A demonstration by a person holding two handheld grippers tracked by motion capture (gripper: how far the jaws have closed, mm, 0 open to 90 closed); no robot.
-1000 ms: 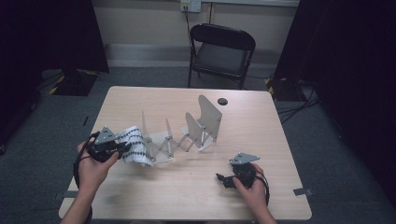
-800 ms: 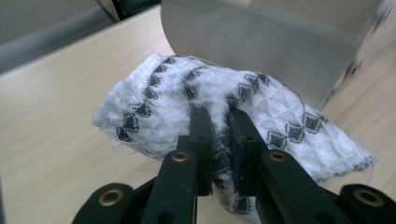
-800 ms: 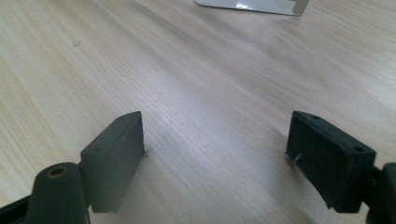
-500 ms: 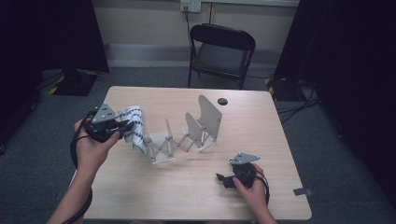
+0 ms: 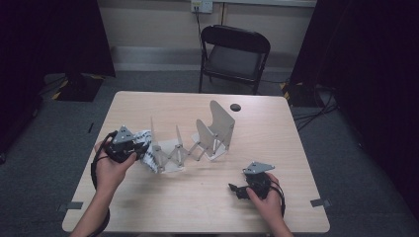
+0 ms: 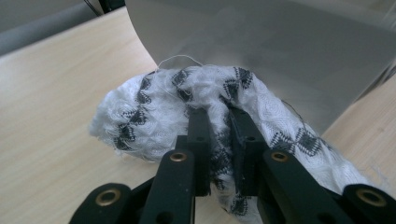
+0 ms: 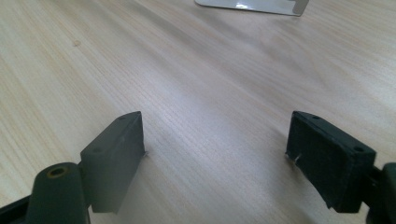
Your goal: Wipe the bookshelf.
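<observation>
The table carries an expanding metal rack with upright plates, standing ahead of both grippers near the table's middle. It looks like the job is to get the cloth into that rack, and by the look of things that step is not yet done: the slots further along stand bare, and the cloth is right at the rack's near end, apparently off the table.

The left gripper has its jaws pressed together on a white cloth with a black diamond pattern, pinching it mid-bundle. In the left gripper view the rolled cloth bulges out past the fingertips, touching or very nearly touching the big grey end plate just beyond. Its long axis runs across the jaws, from low on the gripper's right, up over the tips, down to a rounded end on the gripper's left. So it lies roughly broadside to that plate, not end-on.

What's left, I'd judge: slide the roll down between two plates and let go.

The right gripper rests well apart from the rack, jaws spread wide over bare wood, pinching nothing, with one pad hovering just above the surface.
</observation>
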